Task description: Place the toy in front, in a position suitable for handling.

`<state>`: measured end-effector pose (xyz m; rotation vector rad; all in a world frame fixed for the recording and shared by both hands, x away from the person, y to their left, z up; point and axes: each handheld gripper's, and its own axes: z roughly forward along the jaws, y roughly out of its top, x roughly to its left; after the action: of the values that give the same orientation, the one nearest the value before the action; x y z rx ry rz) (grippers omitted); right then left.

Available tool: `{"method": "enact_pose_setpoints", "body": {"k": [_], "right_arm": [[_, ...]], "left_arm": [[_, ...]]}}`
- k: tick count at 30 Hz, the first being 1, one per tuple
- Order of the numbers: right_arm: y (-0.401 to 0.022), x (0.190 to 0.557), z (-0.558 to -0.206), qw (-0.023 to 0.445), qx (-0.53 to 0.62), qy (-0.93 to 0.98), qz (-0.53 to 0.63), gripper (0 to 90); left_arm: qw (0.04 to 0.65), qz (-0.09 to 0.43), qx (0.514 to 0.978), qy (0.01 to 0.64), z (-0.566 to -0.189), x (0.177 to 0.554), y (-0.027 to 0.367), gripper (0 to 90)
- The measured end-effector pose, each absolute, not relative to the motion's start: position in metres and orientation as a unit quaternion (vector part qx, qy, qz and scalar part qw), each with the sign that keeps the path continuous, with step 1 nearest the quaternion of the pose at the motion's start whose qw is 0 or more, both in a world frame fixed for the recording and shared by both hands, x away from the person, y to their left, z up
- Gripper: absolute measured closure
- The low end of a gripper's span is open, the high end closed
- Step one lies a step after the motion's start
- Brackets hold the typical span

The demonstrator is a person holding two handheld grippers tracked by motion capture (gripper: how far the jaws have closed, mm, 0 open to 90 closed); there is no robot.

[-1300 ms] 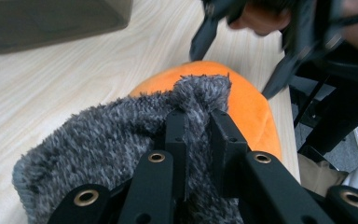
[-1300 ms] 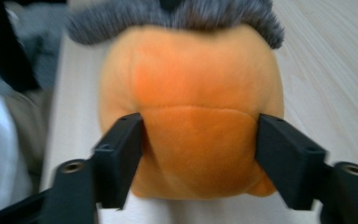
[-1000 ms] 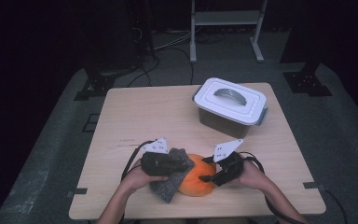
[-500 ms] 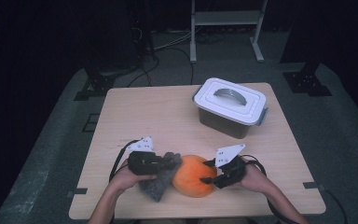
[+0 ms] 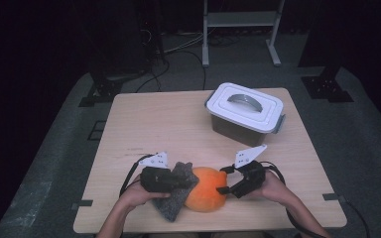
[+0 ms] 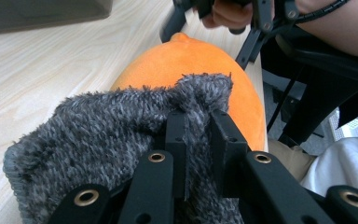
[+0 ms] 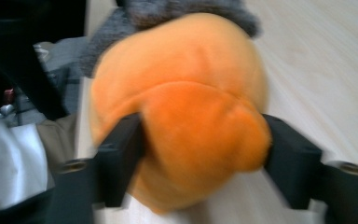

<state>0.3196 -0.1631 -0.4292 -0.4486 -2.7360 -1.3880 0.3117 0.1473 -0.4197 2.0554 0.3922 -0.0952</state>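
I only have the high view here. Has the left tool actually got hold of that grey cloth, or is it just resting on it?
Observer: It has hold of it. In the left gripper view the left tool is shut on a fold of the grey cloth, and the pile bulges up between the jaws.
Operator: And the right tool on the orange plush?
Observer: In the right gripper view the right tool straddles the orange plush. Both pads press into its sides, though the jaws have just been opening a little.
Operator: Is the cloth touching the plush?
Observer: Yes, the cloth's fuzzy edge lies against the plush on the side away from the right tool.
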Motion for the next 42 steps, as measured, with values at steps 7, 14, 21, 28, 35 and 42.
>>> {"method": "enact_pose_setpoints", "body": {"k": [7,14,21,28,35,42], "right_arm": [[-0.161,0.314,-0.413,-0.046,-0.112,-0.884,-0.451,57.5],[-0.166,0.317,-0.415,-0.064,-0.109,-0.885,-0.448,60.5],[-0.167,0.316,-0.409,-0.079,-0.098,-0.887,-0.445,60.8],[-0.162,0.312,-0.405,-0.087,-0.079,-0.888,-0.445,60.8],[-0.165,0.313,-0.408,-0.076,-0.095,-0.885,-0.449,50.7],[-0.165,0.315,-0.409,-0.045,-0.125,-0.872,-0.471,37.4]], "left_arm": [[0.515,-0.015,0.843,0.155,-0.398,0.321,0.138,78.7],[0.496,-0.004,0.854,0.155,-0.402,0.326,0.136,78.8],[0.481,-0.003,0.86,0.172,-0.411,0.32,0.155,78.7],[0.503,0.004,0.849,0.164,-0.396,0.325,0.149,78.6],[0.492,-0.004,0.855,0.162,-0.402,0.33,0.138,78.7],[0.486,-0.01,0.856,0.175,-0.411,0.323,0.154,78.6]]}}
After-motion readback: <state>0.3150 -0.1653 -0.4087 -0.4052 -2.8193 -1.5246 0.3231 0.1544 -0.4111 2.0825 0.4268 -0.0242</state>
